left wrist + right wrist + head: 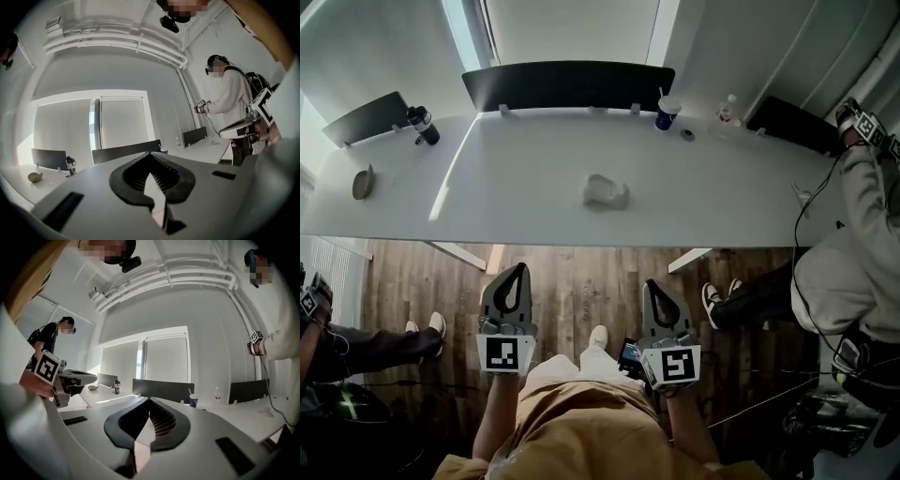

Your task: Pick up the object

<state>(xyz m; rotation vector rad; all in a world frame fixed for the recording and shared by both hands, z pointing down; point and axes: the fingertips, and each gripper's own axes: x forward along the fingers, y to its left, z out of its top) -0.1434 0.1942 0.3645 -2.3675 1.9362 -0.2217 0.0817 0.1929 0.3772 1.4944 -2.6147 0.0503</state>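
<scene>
As I face the long white surface, I hold both tools side by side over the wood-plank floor, short of the surface's near edge and pointing toward it. My left tool has its jaws pressed together with nothing between them. My right tool is the same, its tips meeting and empty. The crumpled white object lies alone near the middle of the surface, ahead of the gap between my two tools and well apart from both; I cannot tell what it is made of. Along the far edge stands a blue cup with a straw, with a small clear bottle to its right. A dark lidded bottle stands toward the far left corner, and nearer the left end rests a small brownish bowl-shaped item. A dark panel runs behind the far edge. At the right end a person in light clothing stands close to the surface, and another person's shoes show on the floor to my left.
</scene>
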